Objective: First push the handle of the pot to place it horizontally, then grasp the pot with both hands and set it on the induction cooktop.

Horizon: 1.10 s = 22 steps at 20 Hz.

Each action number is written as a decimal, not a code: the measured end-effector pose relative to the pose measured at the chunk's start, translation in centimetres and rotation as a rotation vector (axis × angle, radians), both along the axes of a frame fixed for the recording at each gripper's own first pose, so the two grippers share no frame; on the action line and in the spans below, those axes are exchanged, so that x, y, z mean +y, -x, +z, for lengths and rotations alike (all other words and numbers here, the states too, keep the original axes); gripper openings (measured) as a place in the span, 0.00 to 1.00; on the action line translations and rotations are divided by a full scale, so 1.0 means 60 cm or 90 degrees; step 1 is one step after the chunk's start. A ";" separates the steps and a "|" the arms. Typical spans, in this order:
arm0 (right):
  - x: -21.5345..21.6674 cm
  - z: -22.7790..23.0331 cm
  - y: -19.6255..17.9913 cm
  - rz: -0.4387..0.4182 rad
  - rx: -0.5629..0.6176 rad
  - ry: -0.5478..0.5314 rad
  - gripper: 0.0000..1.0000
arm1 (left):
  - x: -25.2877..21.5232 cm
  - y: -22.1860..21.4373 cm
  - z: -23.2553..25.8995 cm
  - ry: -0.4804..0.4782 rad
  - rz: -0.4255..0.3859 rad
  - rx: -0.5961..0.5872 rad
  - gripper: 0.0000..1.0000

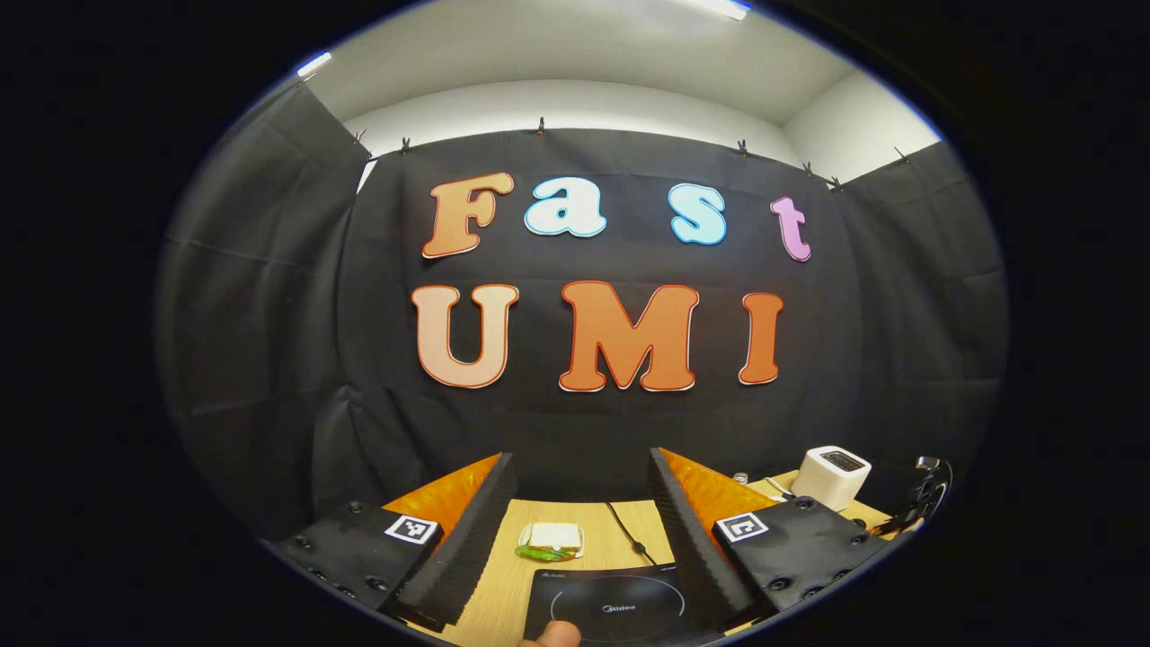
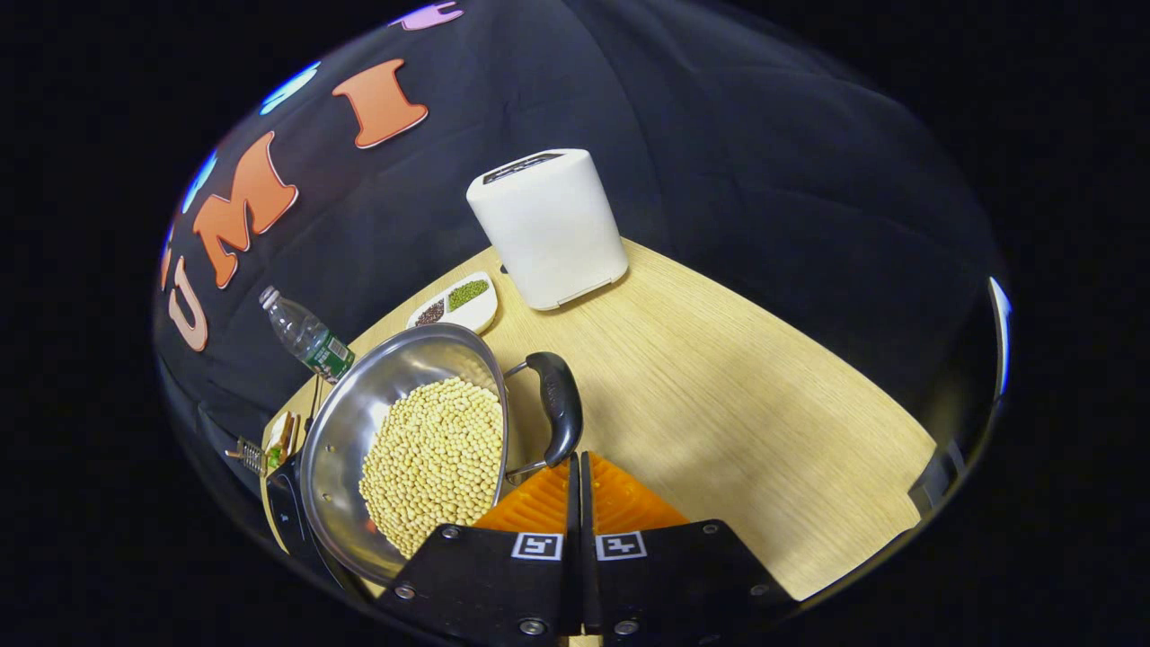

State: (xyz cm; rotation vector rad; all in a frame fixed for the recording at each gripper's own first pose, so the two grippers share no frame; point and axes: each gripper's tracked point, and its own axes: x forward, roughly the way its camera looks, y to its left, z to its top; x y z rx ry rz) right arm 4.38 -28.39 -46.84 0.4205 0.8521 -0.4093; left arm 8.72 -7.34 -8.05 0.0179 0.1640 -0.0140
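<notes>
Right gripper view: steel pot [image 2: 359, 422] heaped with pale beans [image 2: 437, 458], sitting at the near left part of the wooden worktop [image 2: 719, 395], beside the dark edge of the induction cooktop [image 2: 280, 517] at its left. Black handle [image 2: 559, 404] on the pot's right side, its lower end just ahead of the right gripper [image 2: 575, 472], jaws pressed together with nothing between them. Looks like the first step, the handle push, with the closed tips set as a pusher. Beyond the pot, a divided dish of grains [image 2: 460, 304], a water bottle [image 2: 307, 337] toward the far left edge, a white toaster [image 2: 548, 229] at the far edge.

Left gripper view: left gripper [image 1: 575, 530] held wide and empty above the cooktop's black glass [image 1: 620, 607], a sandwich on a plate [image 1: 552, 539] past it. Next move likely calls for a sideways nudge on the handle, gentle enough not to slide the loaded pot.
</notes>
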 end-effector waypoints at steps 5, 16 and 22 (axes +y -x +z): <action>-0.010 0.002 -0.012 0.007 0.013 0.006 0.00 | -0.023 -0.005 -0.042 0.012 -0.019 0.016 0.99; -0.038 0.021 -0.023 0.017 0.016 0.062 0.00 | -0.106 -0.052 -0.220 0.024 -0.032 0.066 0.95; -0.069 0.098 -0.031 0.012 -0.060 0.110 0.00 | -0.228 -0.078 -0.349 0.093 -0.075 0.126 0.98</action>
